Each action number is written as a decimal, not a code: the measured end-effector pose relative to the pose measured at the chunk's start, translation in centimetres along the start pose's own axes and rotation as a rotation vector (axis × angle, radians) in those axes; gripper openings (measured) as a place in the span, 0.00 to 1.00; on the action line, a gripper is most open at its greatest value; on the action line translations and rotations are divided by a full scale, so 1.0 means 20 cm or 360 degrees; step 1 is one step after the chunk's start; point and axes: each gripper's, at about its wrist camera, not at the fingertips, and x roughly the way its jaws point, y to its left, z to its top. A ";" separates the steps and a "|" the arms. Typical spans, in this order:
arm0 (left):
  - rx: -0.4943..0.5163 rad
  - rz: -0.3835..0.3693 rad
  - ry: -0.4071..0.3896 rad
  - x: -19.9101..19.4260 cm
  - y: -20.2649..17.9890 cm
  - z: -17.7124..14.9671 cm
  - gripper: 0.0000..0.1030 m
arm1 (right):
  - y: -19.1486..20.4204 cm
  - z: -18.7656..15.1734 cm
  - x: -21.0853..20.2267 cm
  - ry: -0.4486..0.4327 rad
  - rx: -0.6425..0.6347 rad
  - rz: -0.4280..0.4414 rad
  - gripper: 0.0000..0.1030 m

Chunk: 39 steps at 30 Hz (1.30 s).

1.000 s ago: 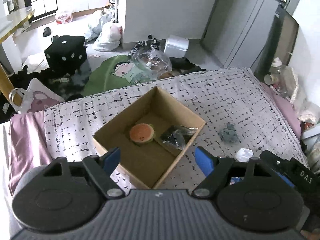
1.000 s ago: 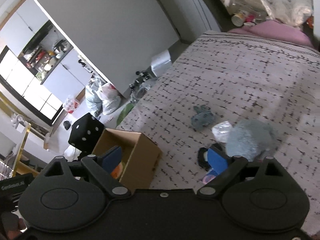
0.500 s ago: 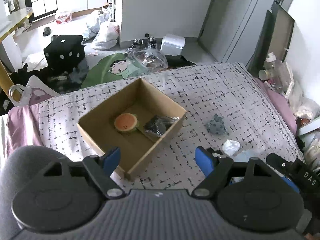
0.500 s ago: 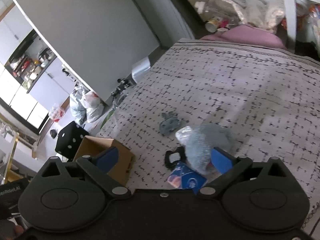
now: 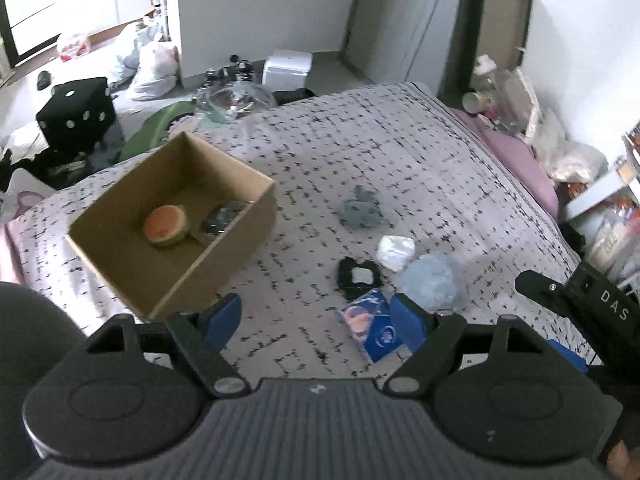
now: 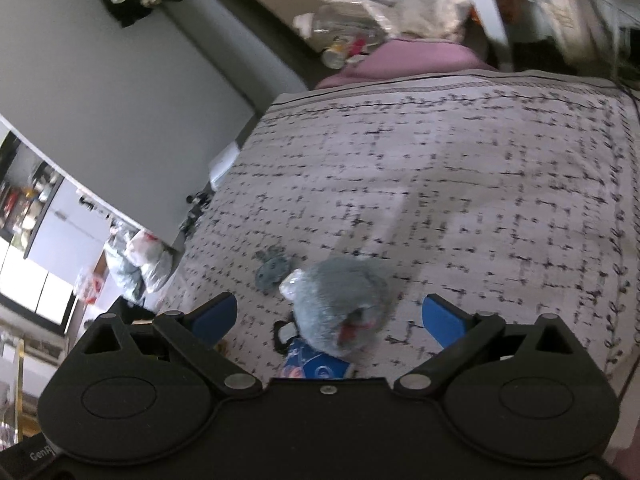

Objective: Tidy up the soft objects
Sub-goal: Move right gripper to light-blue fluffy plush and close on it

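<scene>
Right gripper (image 6: 328, 318) spread around fluffy blue plush (image 6: 344, 300), "DAS" readable, left gripper (image 5: 316, 318) spread wide

This is a messy bedroom in a home, with a big bed under a grey blanket with black marks (image 5: 400, 152), a pink pillow (image 6: 404, 58) and white plastic bags on the floor (image 5: 154, 68).

Both grippers' fingers (image 5: 221, 317) (image 6: 440, 318) spread wide.
</scene>
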 end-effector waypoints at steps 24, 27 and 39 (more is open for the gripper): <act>0.0185 -0.0109 0.0163 0.50 -0.35 -0.08 0.77 | -0.38 -0.07 0.34 0.0290 0.0711 0.0062 0.48; 0.0187 -0.0126 0.0205 0.56 -0.36 -0.09 0.77 | -0.38 -0.06 0.38 0.0306 0.0719 0.0045 0.48; 0.0244 -0.0152 0.0197 0.75 -0.43 -0.02 0.75 | -0.37 -0.03 0.57 0.0383 0.0770 0.0009 0.48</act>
